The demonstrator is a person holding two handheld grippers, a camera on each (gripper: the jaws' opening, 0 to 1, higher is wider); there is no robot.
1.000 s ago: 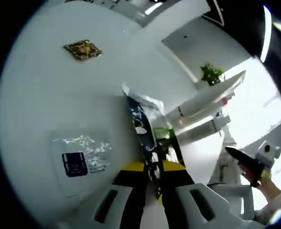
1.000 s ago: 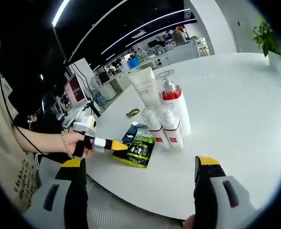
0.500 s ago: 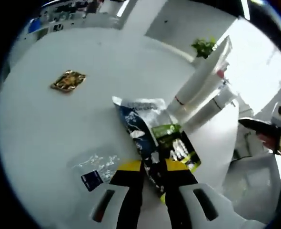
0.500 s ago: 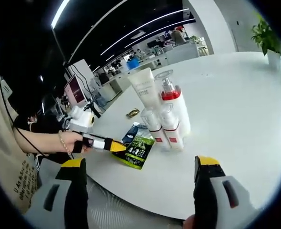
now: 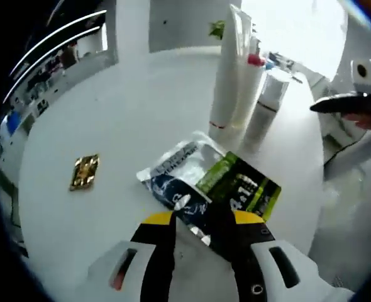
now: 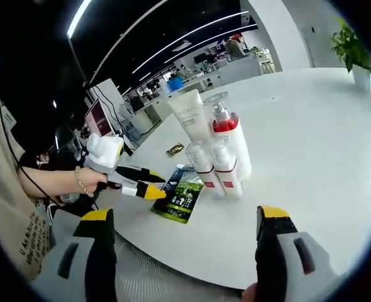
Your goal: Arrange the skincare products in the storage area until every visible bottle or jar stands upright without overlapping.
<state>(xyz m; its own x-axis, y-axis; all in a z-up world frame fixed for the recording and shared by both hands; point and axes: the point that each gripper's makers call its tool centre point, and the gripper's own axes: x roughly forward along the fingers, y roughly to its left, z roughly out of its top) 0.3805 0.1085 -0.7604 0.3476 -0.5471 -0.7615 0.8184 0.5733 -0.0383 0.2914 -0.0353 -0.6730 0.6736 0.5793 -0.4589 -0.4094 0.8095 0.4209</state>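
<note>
The left hand-held gripper (image 5: 201,229) is closed on the near edge of two stacked sachets: a silver-blue sachet (image 5: 173,176) underneath and a green sachet (image 5: 241,187) lying partly over it. Both rest flat on the white desk (image 5: 129,107) just ahead of its jaws. Further ahead and slightly to the right stand the upright products, a tall white tube (image 5: 226,69) with slimmer bottles (image 5: 266,104) touching it. A small gold sachet (image 5: 85,172) lies well apart, off to the left of the jaws.

The right hand-held gripper (image 6: 182,242) has its jaws spread wide and holds nothing. Ahead of it, between its jaws, stands the cluster of tube (image 6: 190,116), pump bottle with red collar (image 6: 226,135) and two small clear-capped bottles (image 6: 214,165); all look upright. The left gripper comes in from the left, its yellow tips at the sachets (image 6: 180,194).

The step in hand seems to be dragging or lifting the overlapping sachets clear of each other. To do it well, the grip should take one sachet only; at present I cannot tell whether the jaws pinch both layers. A low, slow pull away from the bottles would avoid knocking the small ones over, and the free right gripper could pin the other sachet down.
</note>
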